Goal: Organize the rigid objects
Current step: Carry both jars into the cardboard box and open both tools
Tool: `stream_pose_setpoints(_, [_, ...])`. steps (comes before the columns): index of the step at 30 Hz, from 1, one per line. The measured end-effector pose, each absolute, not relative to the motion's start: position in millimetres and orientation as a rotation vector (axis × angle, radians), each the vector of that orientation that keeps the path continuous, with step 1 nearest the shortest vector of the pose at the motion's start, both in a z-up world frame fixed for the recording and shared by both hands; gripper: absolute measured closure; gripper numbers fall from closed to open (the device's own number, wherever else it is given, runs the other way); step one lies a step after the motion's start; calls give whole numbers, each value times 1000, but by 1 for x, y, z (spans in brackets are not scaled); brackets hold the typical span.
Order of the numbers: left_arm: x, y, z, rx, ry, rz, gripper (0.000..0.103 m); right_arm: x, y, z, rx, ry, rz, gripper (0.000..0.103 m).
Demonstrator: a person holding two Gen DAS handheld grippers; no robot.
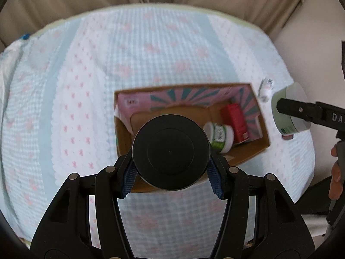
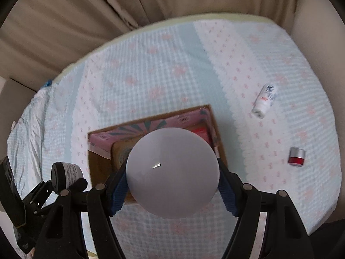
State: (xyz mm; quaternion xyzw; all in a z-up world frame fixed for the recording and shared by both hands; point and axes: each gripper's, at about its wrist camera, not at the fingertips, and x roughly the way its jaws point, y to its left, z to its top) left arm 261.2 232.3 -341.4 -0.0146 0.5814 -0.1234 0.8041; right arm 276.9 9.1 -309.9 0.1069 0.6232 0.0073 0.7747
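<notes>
My left gripper is shut on a black-lidded jar, held above the near edge of an open cardboard box. The box holds a green-and-white jar and a red carton. My right gripper is shut on a white-lidded jar, also above the box. In the left wrist view that jar shows right of the box. The left gripper's jar shows in the right wrist view. A white tube and a small red-and-silver jar lie on the bedspread.
The bedspread is pale blue and white with pink print. Beige curtains hang behind the bed. The box has pink patterned flaps folded inward. The white tube also shows in the left wrist view just past the box's right corner.
</notes>
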Motion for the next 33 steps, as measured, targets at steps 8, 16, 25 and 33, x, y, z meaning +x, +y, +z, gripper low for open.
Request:
stream_pose_setpoints(8, [278, 218, -410, 74, 1366, -287, 50, 300, 15, -386, 191, 1456, 27, 34])
stream_pose_setpoints(16, [289, 212, -446, 187, 1429, -292, 50, 317, 9, -428, 223, 1518, 42, 34])
stream_pose_setpoints(25, [279, 216, -444, 168, 1422, -283, 0, 316, 11, -424, 194, 1449, 72, 0])
stream_pose_setpoints(33, [268, 217, -433, 134, 1404, -279, 0, 303, 9, -406, 184, 1402, 76, 0])
